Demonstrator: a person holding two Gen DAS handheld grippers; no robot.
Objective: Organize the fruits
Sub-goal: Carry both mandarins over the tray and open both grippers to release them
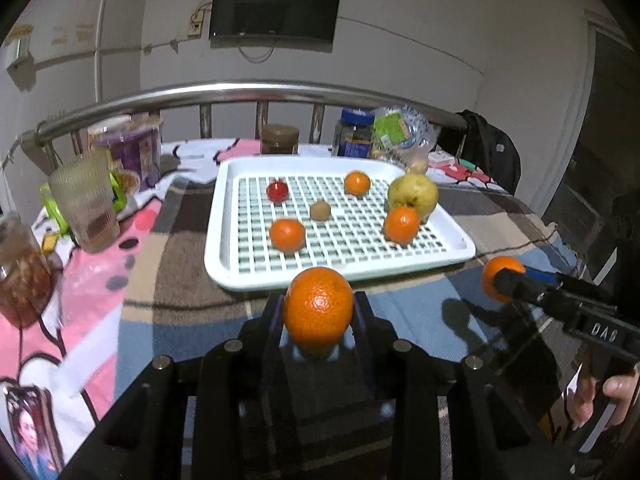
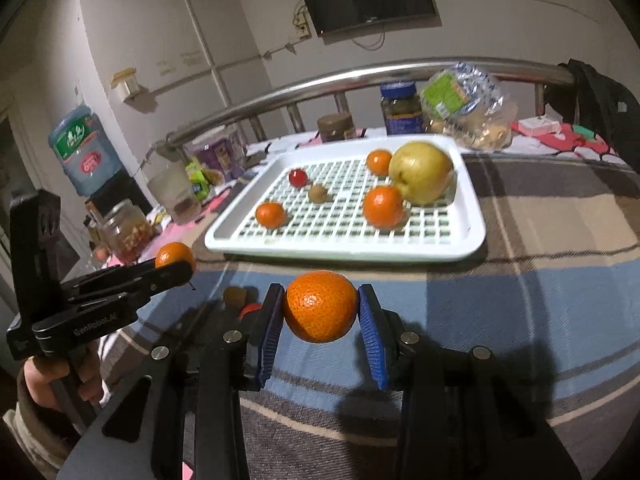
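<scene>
My left gripper point(image 1: 318, 310) is shut on an orange point(image 1: 319, 307), held above the plaid cloth just in front of the white slotted tray point(image 1: 224, 216). My right gripper point(image 2: 320, 312) is shut on another orange point(image 2: 321, 306), also in front of the tray point(image 2: 472, 216). Each gripper shows in the other's view with its orange: the right one point(image 1: 502, 282), the left one point(image 2: 175, 263). The tray holds three oranges point(image 1: 287, 234) point(image 1: 401, 224) point(image 1: 357, 183), a yellow-green pear point(image 1: 413, 194), a red fruit point(image 1: 277, 191) and a small brown fruit point(image 1: 320, 210).
A small brown fruit point(image 2: 235, 297) and a red one point(image 2: 250, 309) lie on the cloth left of my right gripper. Jars point(image 1: 280, 139), a cup point(image 1: 86, 204) and a snack bag point(image 1: 400, 132) stand along the back and left. A steel rail point(image 1: 248, 94) runs behind.
</scene>
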